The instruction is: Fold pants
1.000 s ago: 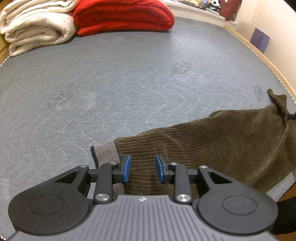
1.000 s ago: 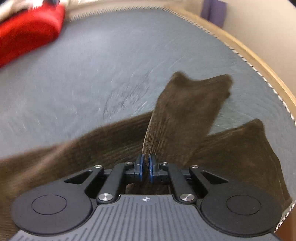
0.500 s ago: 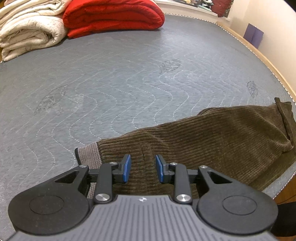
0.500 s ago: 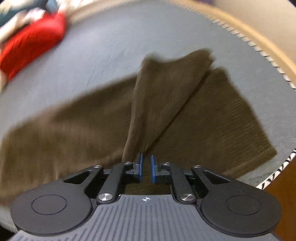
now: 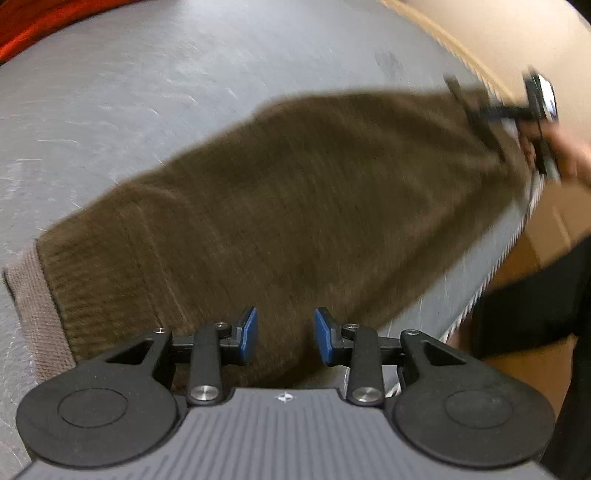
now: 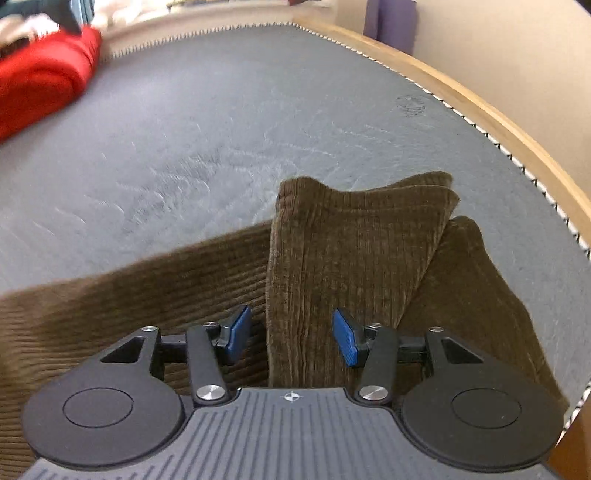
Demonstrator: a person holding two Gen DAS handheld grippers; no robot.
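Note:
Brown corduroy pants (image 5: 288,206) lie along the near edge of a grey quilted mat (image 5: 147,92), with the lighter ribbed waistband (image 5: 37,302) at the left. My left gripper (image 5: 284,334) is open and empty, just above the waist end. My right gripper (image 6: 291,336) is open over the leg end, where a folded leg cuff (image 6: 354,251) lies on top of the other leg (image 6: 476,295). The right gripper also shows blurred in the left wrist view (image 5: 506,114) at the far right.
A red folded blanket (image 6: 40,81) lies at the mat's far left. The mat's stitched edge and wooden rim (image 6: 517,129) curve along the right. A purple object (image 6: 391,22) stands against the wall beyond the rim.
My right gripper has opened and let go of the leg cuff, which now rests on the other leg. My left gripper has swung right along the pants, still open.

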